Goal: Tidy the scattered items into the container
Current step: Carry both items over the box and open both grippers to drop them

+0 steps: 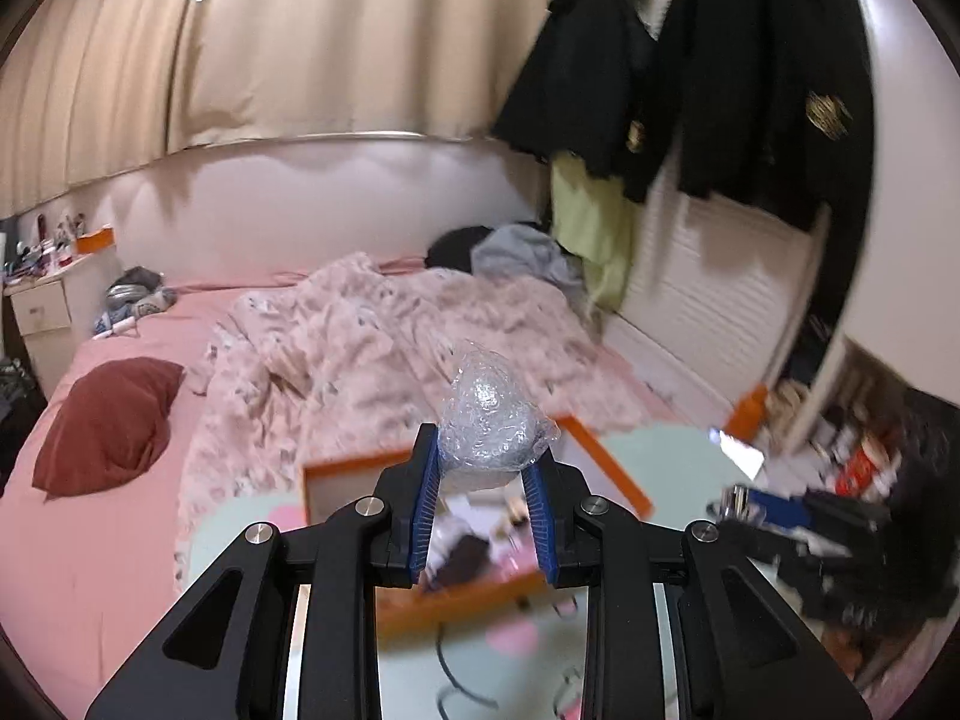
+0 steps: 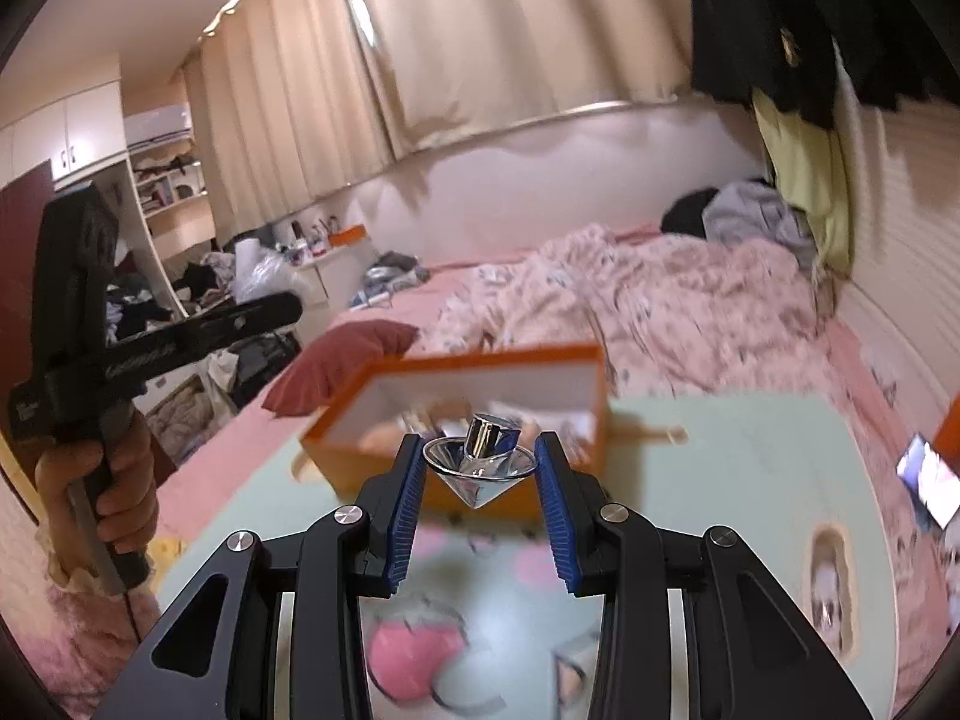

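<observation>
Bedroom: bubble-wrap bundle (image 1: 487,420) between left claw (image 1: 485,468) pads.

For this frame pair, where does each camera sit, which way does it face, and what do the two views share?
Left wrist: on the left gripper, looking along its fingers over the orange box towards the bed; it grips a bubble-wrap bundle.
Right wrist: on the right gripper, facing the same way; it grips a diamond-shaped bottle; the person's hand shows at left.
Shared: box, bed, curtains.
</observation>
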The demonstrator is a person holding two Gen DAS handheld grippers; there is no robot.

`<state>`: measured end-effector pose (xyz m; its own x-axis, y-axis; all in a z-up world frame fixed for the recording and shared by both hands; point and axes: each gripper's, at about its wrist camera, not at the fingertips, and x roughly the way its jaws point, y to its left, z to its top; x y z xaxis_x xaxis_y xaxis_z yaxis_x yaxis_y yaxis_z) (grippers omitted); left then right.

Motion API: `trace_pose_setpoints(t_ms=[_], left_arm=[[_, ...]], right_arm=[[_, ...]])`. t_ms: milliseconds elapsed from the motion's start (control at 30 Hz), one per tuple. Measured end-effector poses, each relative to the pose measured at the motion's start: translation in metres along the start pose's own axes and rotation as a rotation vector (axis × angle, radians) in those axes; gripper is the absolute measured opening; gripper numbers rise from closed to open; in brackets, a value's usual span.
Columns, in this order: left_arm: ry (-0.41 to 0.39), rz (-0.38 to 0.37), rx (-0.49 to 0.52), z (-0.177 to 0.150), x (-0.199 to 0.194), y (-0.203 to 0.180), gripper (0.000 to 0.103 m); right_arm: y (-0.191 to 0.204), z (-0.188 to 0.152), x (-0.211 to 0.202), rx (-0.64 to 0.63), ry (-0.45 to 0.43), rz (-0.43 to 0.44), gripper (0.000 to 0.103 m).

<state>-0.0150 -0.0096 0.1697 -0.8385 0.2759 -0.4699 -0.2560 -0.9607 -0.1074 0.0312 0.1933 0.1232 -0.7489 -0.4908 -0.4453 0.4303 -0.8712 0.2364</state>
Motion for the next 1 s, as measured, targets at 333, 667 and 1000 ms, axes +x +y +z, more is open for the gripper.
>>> trace_pose_setpoints(t_ms=[333,667,1000], left_arm=[[0.213,-0.054,-0.197,-0.037,0.112,0.048,0.028],[0.215,-0.024,-0.225,-0.053,0.120,0.068,0.028],[0.159,-0.018,-0.291,-0.051,0.114,0.075,0.039]], right_arm=[[-0.016,0.055,0.129,0.045,0.108,-0.083,0.036],[-0.036,0.028,0.149,0.078,0.111,-0.095,0.036],[-0.041,0.026,0.144,0.127,0.073,-0.120,0.060]])
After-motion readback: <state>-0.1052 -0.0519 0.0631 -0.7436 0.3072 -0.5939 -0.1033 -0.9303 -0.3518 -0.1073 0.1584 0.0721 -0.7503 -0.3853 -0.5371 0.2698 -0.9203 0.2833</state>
